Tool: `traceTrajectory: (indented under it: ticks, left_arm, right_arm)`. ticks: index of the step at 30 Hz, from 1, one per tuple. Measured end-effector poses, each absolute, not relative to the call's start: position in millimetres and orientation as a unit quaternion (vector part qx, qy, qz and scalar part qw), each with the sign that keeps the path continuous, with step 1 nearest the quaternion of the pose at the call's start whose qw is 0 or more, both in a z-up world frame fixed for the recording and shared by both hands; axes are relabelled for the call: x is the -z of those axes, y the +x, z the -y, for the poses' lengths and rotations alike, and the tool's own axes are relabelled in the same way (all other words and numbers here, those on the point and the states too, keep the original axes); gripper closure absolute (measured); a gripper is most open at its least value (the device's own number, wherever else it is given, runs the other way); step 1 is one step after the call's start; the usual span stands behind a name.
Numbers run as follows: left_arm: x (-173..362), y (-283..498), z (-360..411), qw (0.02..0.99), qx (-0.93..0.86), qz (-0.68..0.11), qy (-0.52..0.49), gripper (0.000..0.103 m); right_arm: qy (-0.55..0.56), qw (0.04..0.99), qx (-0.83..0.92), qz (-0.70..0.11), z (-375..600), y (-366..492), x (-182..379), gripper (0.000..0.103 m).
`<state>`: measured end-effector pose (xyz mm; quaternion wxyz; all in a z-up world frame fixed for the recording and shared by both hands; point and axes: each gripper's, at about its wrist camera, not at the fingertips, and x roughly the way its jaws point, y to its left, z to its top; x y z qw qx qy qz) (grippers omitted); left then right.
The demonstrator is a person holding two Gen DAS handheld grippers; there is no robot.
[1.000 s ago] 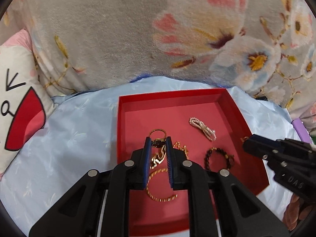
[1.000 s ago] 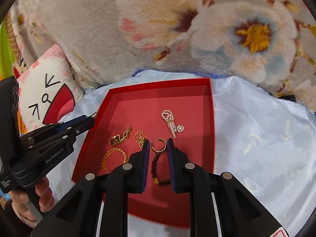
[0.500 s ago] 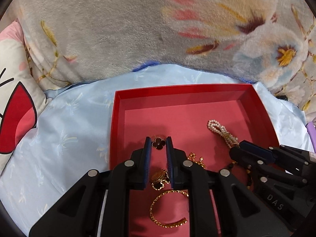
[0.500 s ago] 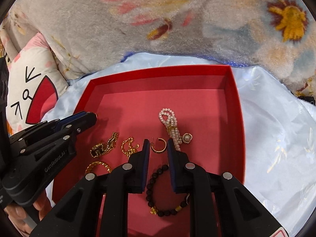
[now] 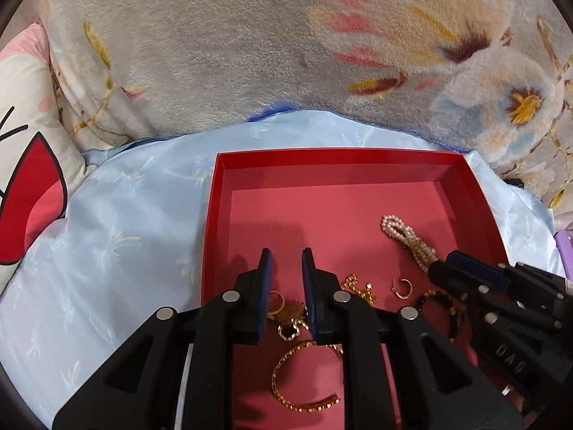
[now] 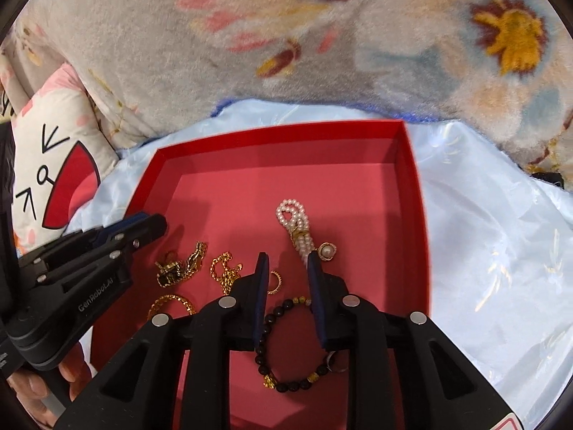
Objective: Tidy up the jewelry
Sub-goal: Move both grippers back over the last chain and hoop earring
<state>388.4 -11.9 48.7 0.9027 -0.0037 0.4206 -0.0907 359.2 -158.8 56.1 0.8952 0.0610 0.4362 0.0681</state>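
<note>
**A:** So, status on both grippers?

**B:** Both spread, nothing between the pads. My left gripper (image 5: 286,261) hangs over the near-left part of the red tray (image 5: 336,156); my right gripper (image 6: 286,265) hangs over its near-middle. All the jewelry lies on the tray floor, bunched toward the near edge.

**A:** What's under the right one?

**B:** Black bead bracelet (image 6: 286,354), looped on the tray floor directly below and behind my fingertips. Small gold hoop earring (image 6: 275,282) just beside my left finger. Pearl strand (image 6: 295,224) lies toward the tray's middle, with a pearl stud (image 6: 326,251) touching or nearly touching its near end; can't tell which.

**A:** And the left?

**B:** Tangle of gold chain with a dark clover charm (image 5: 288,319) right under the jaws, near the tray's left wall. Gold bangle (image 5: 304,376) nearest the tray's front edge.

**A:** Handling call?

**B:** My read: everything is very light and limp except the bangle and hoop, which look stiff. Beads are round and likely slick, so pinch across the cord between two beads, not on one. Chain will drape and may snag its neighbour; grab the charm or a thick link. Take the bangle across its band. Pearls look fragile-ish; clamp at the gold clasp in the middle. Tray is light card, may slide on the blue satin sheet (image 6: 483,215).
</note>
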Motion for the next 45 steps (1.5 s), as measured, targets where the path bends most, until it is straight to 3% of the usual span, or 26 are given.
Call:
traceTrajectory:
  ticks: [5,7,13,17,21,28,35,45]
  left_arm:
    - [-56.1,362.5,4.6,0.906,0.102,-0.412,0.005,0.086]
    - [-59.4,350.5,-0.5,0.906,0.106,-0.410,0.000,0.079]
    - [-63.8,301.4,-14.6,0.906,0.108,-0.409,0.002,0.078]
    - [-60.7,252.8,-16.6,0.907,0.111,-0.404,0.024,0.077]
    - [-52.1,208.7,-17.9,0.906,0.122,-0.405,0.023,0.069]
    - [-25.5,148.3,0.0,0.895,0.142,-0.422,0.025,0.069]
    - [-4.1,113.4,15.3,0.891,0.147,-0.428,0.037,0.069]
    - [5.8,105.8,16.4,0.889,0.155,-0.429,0.035,0.068]
  right_arm:
    - [0.045,0.905,-0.075,-0.415,168.1,325.2,-71.5,0.080]
    - [0.036,0.910,-0.075,-0.406,172.6,306.0,-77.0,0.079]
    - [0.014,0.918,-0.081,-0.387,187.4,237.8,-81.8,0.074]
    - [0.005,0.917,-0.081,-0.389,196.4,187.1,-73.4,0.071]
    - [-0.006,0.912,-0.092,-0.400,195.9,135.5,-54.6,0.070]
    - [0.001,0.894,-0.121,-0.431,182.9,69.7,-22.3,0.068]
    - [0.002,0.888,-0.140,-0.438,161.4,49.8,-7.1,0.063]
    - [-0.033,0.889,-0.131,-0.437,144.5,54.3,3.6,0.063]
